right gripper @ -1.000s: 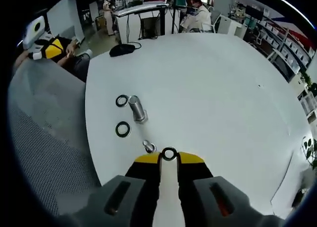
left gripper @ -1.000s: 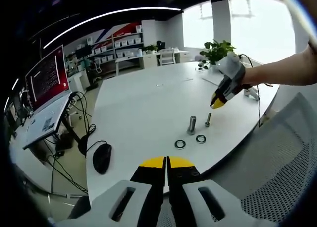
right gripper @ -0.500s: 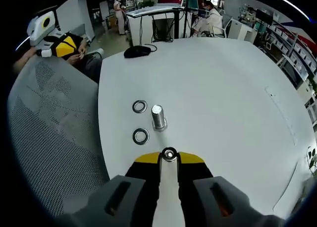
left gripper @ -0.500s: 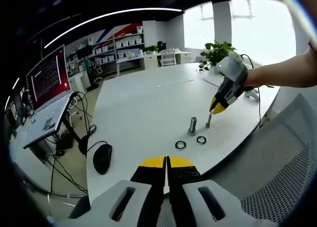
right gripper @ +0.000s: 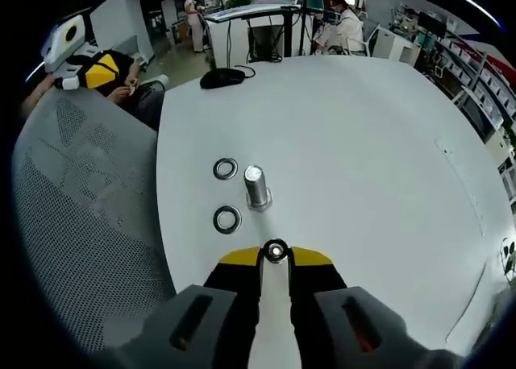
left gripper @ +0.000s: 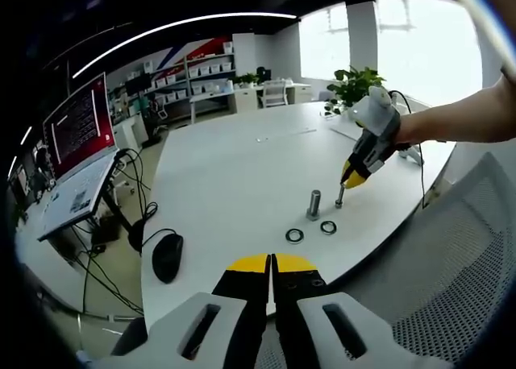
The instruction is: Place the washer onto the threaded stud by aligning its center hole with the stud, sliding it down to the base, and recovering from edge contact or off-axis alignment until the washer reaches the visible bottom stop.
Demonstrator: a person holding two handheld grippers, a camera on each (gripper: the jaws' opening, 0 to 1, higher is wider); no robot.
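1. Your right gripper [right gripper: 275, 256] is clenched on the washer [right gripper: 275, 250], held at its yellow tips directly over the thin threaded stud [left gripper: 339, 195], which stands on the table at about 3 o'clock from the larger steel cylinder [right gripper: 256, 185] in the left gripper view.
2. Keep the washer level and its hole centred on the stud top; if an edge catches, lift slightly, re-centre, then lower to the base.
3. Your left gripper [left gripper: 272, 263] is closed on nothing, back at the table's near edge.
4. Two spare washers [right gripper: 226, 219] lie at 9 o'clock of the cylinder.
5. The white table [right gripper: 363, 143] is smooth; a mouse [left gripper: 166, 256], a mesh chair [right gripper: 81, 224] and office desks surround it.
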